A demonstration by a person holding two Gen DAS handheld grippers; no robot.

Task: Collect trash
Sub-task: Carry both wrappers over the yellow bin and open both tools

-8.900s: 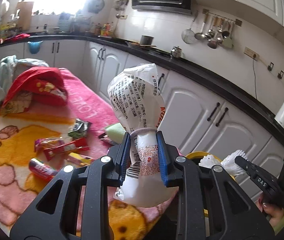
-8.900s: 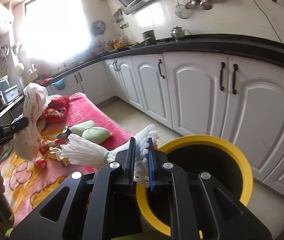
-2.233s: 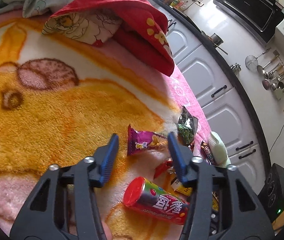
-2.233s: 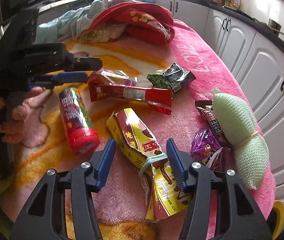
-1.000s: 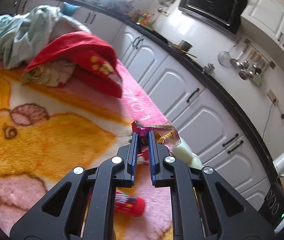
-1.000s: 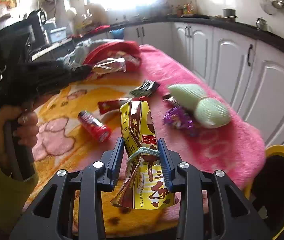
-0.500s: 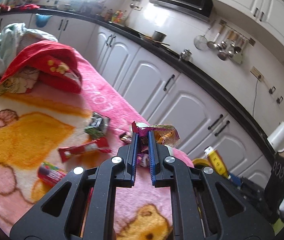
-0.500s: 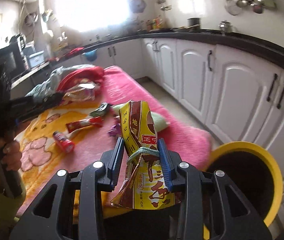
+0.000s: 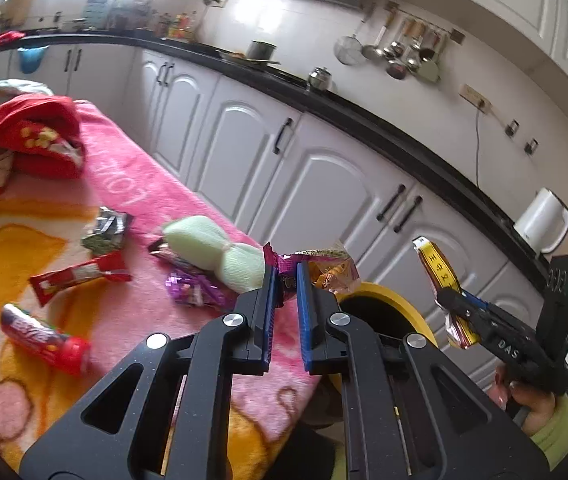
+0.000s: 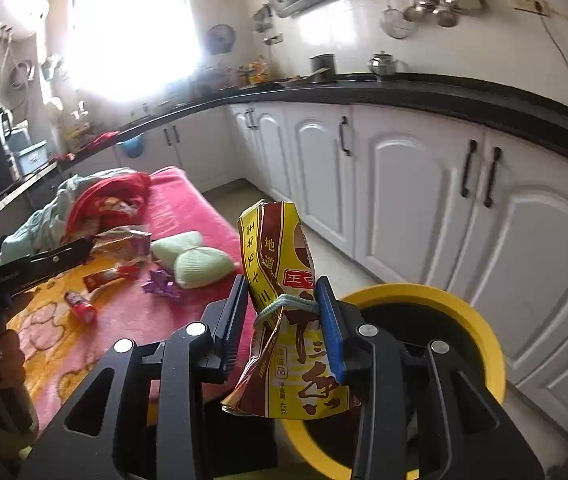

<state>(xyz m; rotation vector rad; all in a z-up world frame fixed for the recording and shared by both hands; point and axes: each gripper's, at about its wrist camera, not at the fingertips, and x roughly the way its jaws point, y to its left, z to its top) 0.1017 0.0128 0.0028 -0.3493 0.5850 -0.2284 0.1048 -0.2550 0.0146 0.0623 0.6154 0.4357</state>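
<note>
My left gripper [image 9: 285, 276] is shut on a purple and gold candy wrapper [image 9: 324, 266], held past the table's edge beside the yellow-rimmed bin [image 9: 388, 300]. My right gripper [image 10: 284, 304] is shut on a yellow and brown snack bag [image 10: 284, 280], held just left of the bin's [image 10: 480, 328] opening. The right gripper with its bag [image 9: 444, 276] shows at the right of the left wrist view. The left gripper [image 10: 91, 245] shows at the left of the right wrist view.
On the pink and yellow blanket [image 9: 131, 312] lie a red can [image 9: 43, 336], a red wrapper [image 9: 79, 276], a dark wrapper [image 9: 105, 230], a purple wrapper [image 9: 191, 290] and a green sponge [image 9: 219, 254]. Red cloth [image 9: 27, 132] lies far left. White cabinets [image 10: 424, 200] stand behind.
Both grippers have carried their wrappers away from the blanket toward the bin. The bin now lies closer under both.
</note>
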